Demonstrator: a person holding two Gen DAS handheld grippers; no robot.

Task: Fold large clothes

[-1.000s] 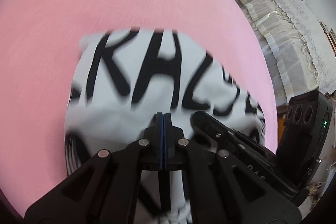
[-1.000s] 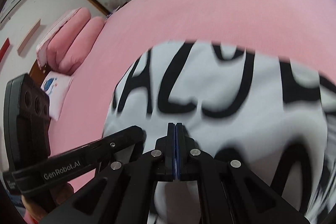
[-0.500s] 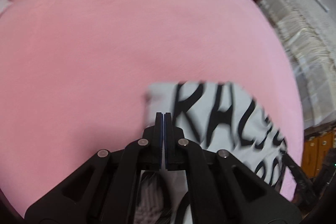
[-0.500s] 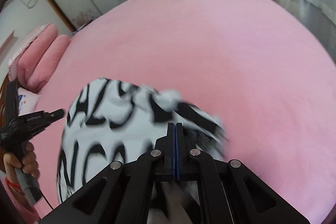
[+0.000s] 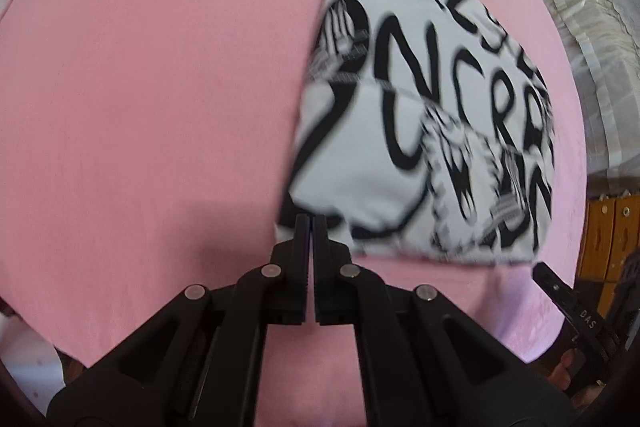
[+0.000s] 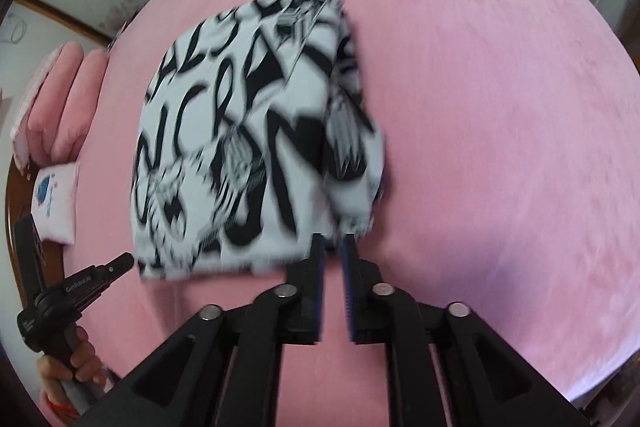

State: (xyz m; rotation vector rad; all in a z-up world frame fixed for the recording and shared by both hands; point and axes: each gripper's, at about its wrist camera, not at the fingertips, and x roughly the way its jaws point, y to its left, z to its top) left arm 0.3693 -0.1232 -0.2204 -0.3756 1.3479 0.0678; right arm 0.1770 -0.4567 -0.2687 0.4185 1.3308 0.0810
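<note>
much bare bedspread [image 6: 500, 147] beside garment [image 6: 248, 131]

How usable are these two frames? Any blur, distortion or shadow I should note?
Left wrist view: the printed garment is motion-smeared, lettering streaked; the left gripper stays sharp; a soft shadow lies on the pink bedspread beside its tips. Right wrist view: the garment is blurred more heavily; the right gripper is crisp. Both views bow the bed into a dome, with dark corners.
</note>
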